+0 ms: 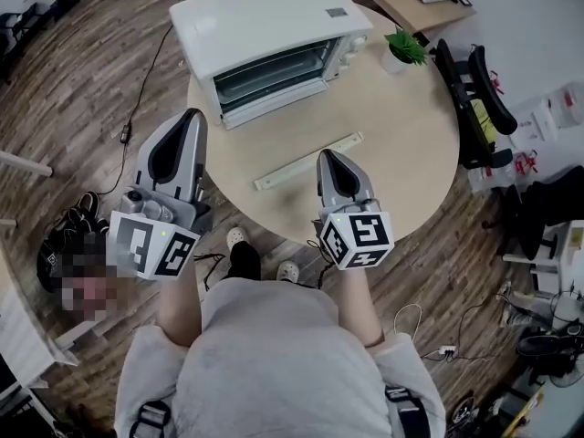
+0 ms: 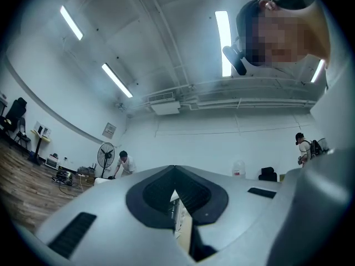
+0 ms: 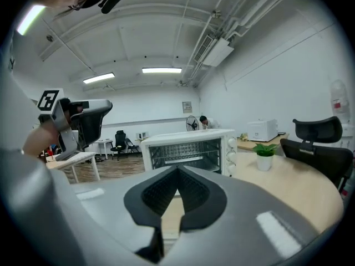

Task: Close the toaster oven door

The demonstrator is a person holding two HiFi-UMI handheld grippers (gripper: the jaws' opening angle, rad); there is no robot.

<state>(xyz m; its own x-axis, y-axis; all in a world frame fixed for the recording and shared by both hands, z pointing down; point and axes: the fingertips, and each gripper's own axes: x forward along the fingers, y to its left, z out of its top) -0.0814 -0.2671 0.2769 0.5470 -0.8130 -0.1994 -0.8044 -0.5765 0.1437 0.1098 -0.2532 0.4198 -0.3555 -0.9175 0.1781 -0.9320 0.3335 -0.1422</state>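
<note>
Sitting at the far side of the table [image 1: 401, 135], the toaster oven [image 1: 274, 26] turns its wide door [image 1: 274, 73] crosswise toward both empty, pressed-together grippers, the right gripper [image 1: 329, 160] nearer than the left gripper [image 1: 192, 119]

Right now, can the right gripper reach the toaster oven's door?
Probably yes. The right gripper points at the toaster oven door across open tabletop. Only a flat pale strip lies between them, low enough to pass over.
</note>
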